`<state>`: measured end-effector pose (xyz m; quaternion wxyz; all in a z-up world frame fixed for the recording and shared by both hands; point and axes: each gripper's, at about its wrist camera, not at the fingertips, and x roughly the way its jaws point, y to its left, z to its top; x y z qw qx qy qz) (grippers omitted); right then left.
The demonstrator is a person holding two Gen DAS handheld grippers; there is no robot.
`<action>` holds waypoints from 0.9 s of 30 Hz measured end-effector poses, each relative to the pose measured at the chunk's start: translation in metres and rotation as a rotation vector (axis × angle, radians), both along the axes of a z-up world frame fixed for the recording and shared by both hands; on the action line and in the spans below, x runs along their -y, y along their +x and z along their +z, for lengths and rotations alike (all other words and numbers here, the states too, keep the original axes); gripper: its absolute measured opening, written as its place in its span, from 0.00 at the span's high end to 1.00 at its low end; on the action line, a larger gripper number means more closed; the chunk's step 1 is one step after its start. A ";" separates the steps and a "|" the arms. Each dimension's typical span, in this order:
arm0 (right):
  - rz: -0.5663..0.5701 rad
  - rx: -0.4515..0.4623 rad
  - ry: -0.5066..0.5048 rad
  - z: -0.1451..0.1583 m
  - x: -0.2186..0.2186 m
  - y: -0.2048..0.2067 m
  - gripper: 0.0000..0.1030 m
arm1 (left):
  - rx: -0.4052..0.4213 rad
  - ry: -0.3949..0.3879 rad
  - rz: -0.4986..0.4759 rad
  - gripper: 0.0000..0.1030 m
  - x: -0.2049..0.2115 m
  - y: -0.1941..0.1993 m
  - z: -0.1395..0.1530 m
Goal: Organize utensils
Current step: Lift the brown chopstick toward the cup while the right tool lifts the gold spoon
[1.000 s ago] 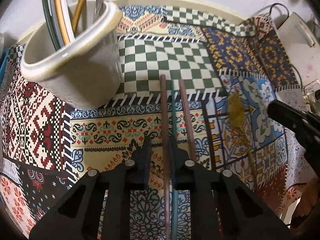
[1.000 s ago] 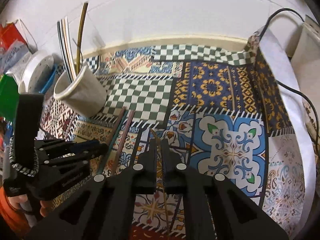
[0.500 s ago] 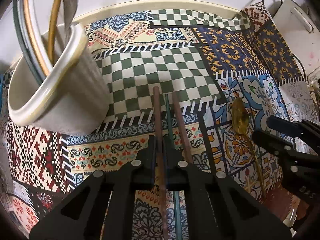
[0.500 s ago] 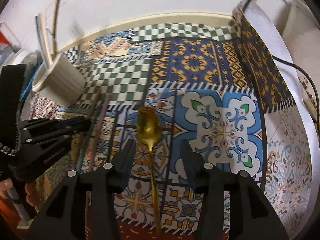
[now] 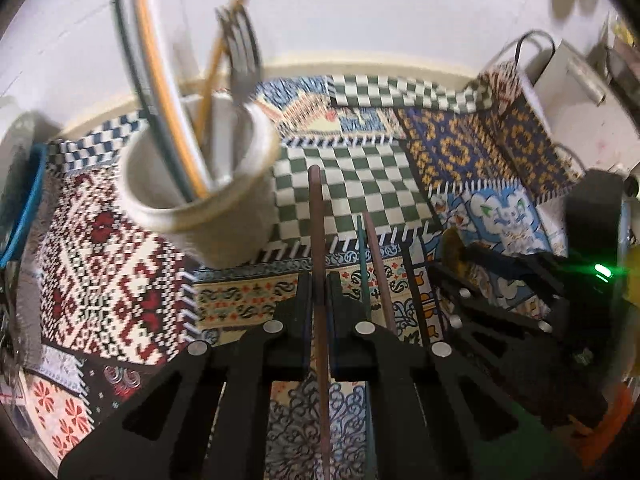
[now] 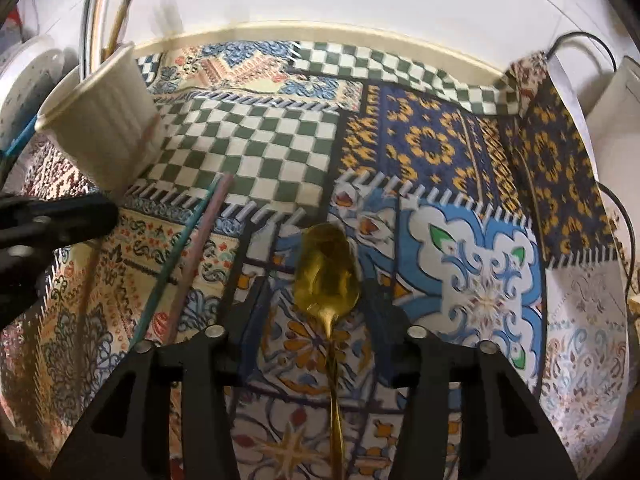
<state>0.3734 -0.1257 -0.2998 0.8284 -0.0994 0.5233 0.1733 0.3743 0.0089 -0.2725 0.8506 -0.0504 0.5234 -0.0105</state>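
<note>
My left gripper (image 5: 319,292) is shut on a brown chopstick (image 5: 317,224) and holds it lifted, its tip pointing past the cream utensil cup (image 5: 200,188). The cup holds a fork (image 5: 240,64), straws and a gold handle. A teal stick (image 5: 362,256) and a second brown chopstick (image 5: 378,268) lie on the patterned cloth just right of it. My right gripper (image 6: 316,308) is open, its jaws wide on either side of a gold spoon (image 6: 326,272) lying on the cloth. The cup (image 6: 100,120), teal stick (image 6: 176,256) and chopstick (image 6: 200,248) show at left in the right wrist view.
A patchwork cloth (image 6: 248,148) covers the table up to the white wall. A black cable (image 6: 592,52) and a white box (image 6: 616,120) sit at the right. A blue-rimmed object (image 5: 24,208) lies at the far left. The left gripper's body (image 6: 52,220) shows at the left edge.
My left gripper has lifted one brown chopstick off the cloth, leaving the teal stick and other chopstick lying. My right gripper has opened and dropped lower around the gold spoon.
</note>
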 end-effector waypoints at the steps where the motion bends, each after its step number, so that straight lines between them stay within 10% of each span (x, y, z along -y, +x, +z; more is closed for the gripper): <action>1: -0.011 0.004 0.001 0.000 0.000 0.002 0.67 | 0.012 -0.008 0.010 0.95 -0.003 -0.004 0.005; 10: -0.038 -0.072 0.104 0.007 0.011 0.019 0.70 | 0.104 -0.048 0.064 0.95 -0.030 -0.038 0.044; 27: -0.043 0.083 0.240 0.095 0.029 -0.017 0.70 | 0.214 -0.085 0.099 0.96 -0.048 -0.089 0.083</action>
